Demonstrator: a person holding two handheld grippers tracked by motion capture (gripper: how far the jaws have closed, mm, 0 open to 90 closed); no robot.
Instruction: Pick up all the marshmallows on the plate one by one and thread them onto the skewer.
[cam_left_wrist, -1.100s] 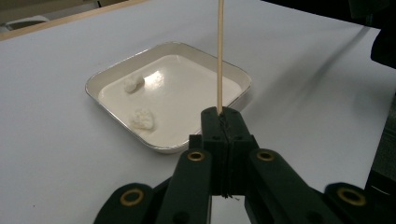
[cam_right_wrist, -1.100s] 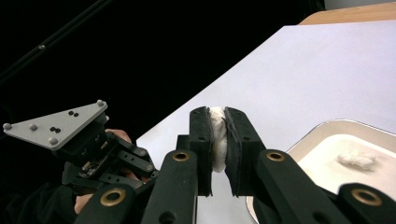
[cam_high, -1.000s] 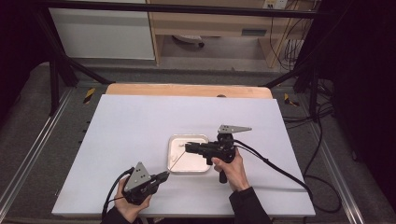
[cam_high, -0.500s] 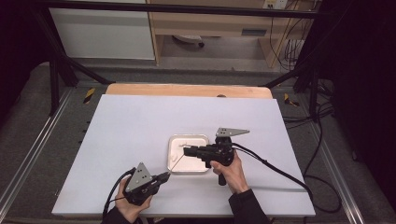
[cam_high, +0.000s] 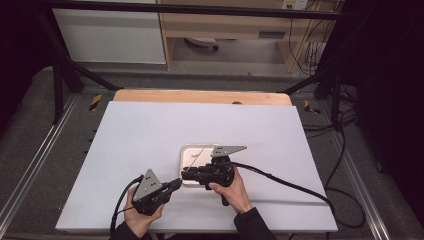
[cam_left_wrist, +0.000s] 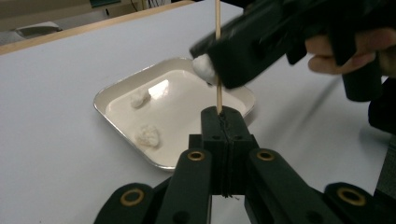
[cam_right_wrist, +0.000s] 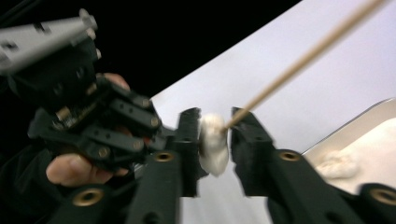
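Running out of the top of the left gripper view, the stick stands clamped in the left gripper; the right gripper pinches a white lump against it.

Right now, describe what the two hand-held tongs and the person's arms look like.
Both tongs are matte black with brass-coloured pivot rivets on the linkages. The left tongs carry a grey three-cornered plate on top; the right tongs carry a similar plate. A black cable trails from the right one across the table, another loops from the left. The person wears dark sleeves.
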